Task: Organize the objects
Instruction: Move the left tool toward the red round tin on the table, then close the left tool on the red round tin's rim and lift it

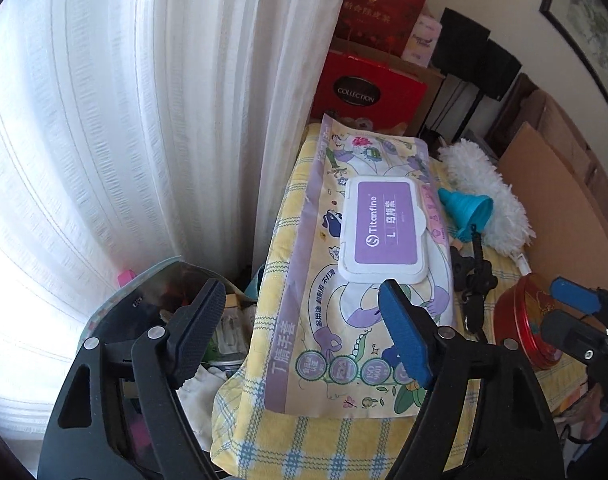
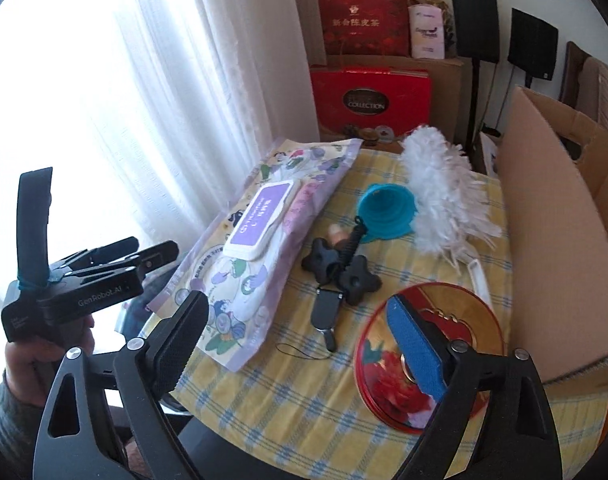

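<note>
A big soft pack of gloves [image 2: 264, 236] is lying on the yellow checked cloth [image 2: 304, 400], beside the curtain [image 2: 164, 80]. The left gripper [image 1: 304, 320] is hanging over its near end, jaws apart, holding nothing. The right gripper [image 2: 296, 344] is hanging wide apart by the red tin [image 2: 431, 356], holding nothing too.

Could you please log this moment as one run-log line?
left gripper: open, above glove pack | right gripper: open, empty, near red tin | nothing held

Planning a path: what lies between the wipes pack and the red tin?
In the right wrist view, the black clip lanyard lies on the checked cloth between the wipes pack and the red tin.
</note>
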`<state>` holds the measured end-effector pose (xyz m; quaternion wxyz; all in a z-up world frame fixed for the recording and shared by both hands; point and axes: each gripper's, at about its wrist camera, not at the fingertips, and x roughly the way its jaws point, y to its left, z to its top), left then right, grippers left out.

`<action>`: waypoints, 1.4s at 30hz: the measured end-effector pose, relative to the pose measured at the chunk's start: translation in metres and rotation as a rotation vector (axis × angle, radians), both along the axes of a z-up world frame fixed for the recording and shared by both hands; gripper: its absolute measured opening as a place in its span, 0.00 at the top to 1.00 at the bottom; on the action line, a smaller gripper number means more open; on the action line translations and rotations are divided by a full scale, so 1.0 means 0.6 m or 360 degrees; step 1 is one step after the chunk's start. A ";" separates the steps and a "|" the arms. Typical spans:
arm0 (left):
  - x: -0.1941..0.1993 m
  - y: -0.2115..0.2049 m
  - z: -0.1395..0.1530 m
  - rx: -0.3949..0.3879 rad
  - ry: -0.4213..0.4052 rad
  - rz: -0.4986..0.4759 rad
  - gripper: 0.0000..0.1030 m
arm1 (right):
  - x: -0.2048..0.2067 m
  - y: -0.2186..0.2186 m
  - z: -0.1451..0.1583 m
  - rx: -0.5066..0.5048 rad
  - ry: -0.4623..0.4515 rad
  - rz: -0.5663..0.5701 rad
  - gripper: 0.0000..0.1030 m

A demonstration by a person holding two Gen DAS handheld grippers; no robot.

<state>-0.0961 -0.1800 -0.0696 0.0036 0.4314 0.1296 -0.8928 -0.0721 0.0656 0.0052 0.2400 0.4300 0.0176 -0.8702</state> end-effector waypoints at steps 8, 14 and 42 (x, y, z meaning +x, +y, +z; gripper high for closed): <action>0.003 0.011 -0.004 0.0067 0.0019 -0.0055 0.26 | -0.019 -0.011 -0.023 -0.0010 -0.0050 0.0015 0.16; 0.016 0.070 0.018 0.0106 0.0064 -0.0203 0.18 | 0.020 0.061 -0.003 0.0050 0.0022 -0.0075 0.15; -0.050 0.289 -0.011 0.0367 -0.0163 -0.0648 0.10 | 0.060 0.201 -0.069 -0.0039 -0.0029 -0.0283 0.09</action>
